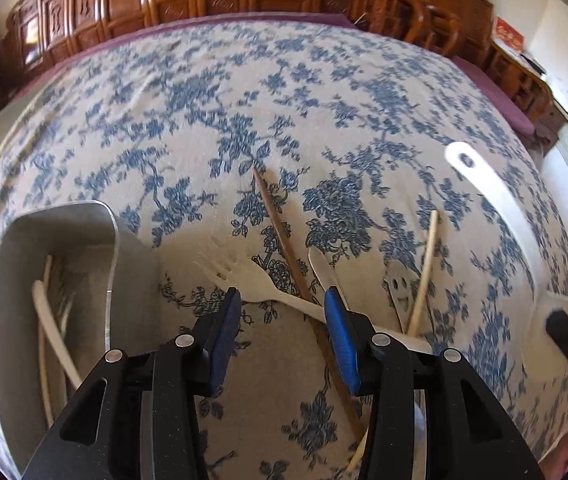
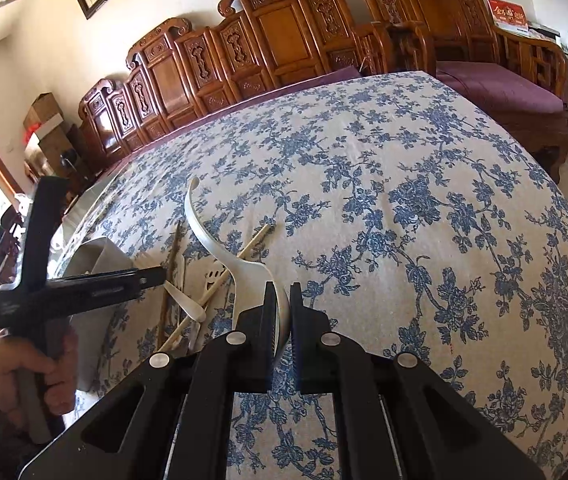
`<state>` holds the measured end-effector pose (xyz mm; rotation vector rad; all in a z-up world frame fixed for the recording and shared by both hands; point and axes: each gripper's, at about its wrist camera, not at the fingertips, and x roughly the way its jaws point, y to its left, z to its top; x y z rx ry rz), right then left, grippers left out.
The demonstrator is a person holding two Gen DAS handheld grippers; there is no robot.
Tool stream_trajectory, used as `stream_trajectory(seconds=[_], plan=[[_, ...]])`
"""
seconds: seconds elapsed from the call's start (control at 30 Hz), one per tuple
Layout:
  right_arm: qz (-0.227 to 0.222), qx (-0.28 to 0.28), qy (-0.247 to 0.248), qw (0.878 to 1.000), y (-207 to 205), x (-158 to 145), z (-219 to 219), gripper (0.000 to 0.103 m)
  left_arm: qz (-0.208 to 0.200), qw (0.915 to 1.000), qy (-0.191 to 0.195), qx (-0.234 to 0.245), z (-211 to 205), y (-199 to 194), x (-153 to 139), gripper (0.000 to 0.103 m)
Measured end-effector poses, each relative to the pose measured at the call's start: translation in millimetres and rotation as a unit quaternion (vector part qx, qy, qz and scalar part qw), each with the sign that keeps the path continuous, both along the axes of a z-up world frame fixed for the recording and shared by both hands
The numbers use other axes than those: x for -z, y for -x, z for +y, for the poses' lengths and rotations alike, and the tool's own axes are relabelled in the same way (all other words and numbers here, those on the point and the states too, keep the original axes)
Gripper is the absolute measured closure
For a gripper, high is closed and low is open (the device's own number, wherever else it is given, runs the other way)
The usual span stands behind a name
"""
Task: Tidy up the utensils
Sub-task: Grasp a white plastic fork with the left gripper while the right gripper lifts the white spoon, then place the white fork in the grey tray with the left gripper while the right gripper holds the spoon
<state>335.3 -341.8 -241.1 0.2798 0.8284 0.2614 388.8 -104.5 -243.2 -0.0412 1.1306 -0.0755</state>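
The right gripper (image 2: 280, 300) is clamped on the bowl of one white ladle (image 2: 220, 248), handle raised over the blue-flowered tablecloth (image 2: 404, 200); the left gripper (image 1: 280, 308), held in a person's hand (image 2: 24, 368), stands spread with nothing between its blue pads (image 1: 340, 336), above a loose pile. That pile, near the table's front edge, counts one white plastic fork (image 1: 260, 284), one dark wooden chopstick (image 1: 284, 248), one pale chopstick (image 1: 424, 276), one white spoon (image 1: 324, 272) and one slotted white utensil (image 1: 398, 292), crossing and partly covering each other. One metal tray (image 1: 112, 256) beside the left claw holds several pale utensils, count unclear; carved wooden chairs (image 2: 268, 36) line the far edge.
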Motion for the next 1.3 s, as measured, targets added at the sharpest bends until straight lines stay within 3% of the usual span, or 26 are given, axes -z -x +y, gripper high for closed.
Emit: stream_trajectory(seconds=[0.2, 0.47, 0.57, 0.7, 0.8, 0.97, 1.3], plan=[[-0.001, 0.000, -0.002, 1.000, 0, -1, 1, 0.095, 0.016, 0.9994, 0.018, -0.022, 2, -3, 5, 0.060], [-0.002, -0.005, -0.002, 1.000, -1, -1, 3, 0.095, 0.024, 0.9993, 0.026, -0.012, 4, 10, 4, 0.062], [-0.001, -0.006, -0.001, 1.000, 0, 0, 4, 0.095, 0.019, 0.9995, 0.027, -0.005, 7, 15, 4, 0.071], [0.000, -0.008, 0.002, 1.000, 0, 0, 6, 0.095, 0.015, 0.9996, 0.023, -0.006, 12, 17, 6, 0.097], [0.001, -0.008, 0.003, 1.000, 0, 1, 6, 0.095, 0.016, 0.9993, 0.033, -0.003, 16, 18, 7, 0.097], [0.003, -0.010, 0.006, 1.000, -1, 1, 7, 0.095, 0.001, 0.9998, 0.008, 0.016, 12, 24, 2, 0.097], [0.004, -0.012, 0.020, 1.000, 4, 3, 10, 0.095, -0.052, 0.9967, -0.025, 0.057, 10, 53, -40, 0.097]])
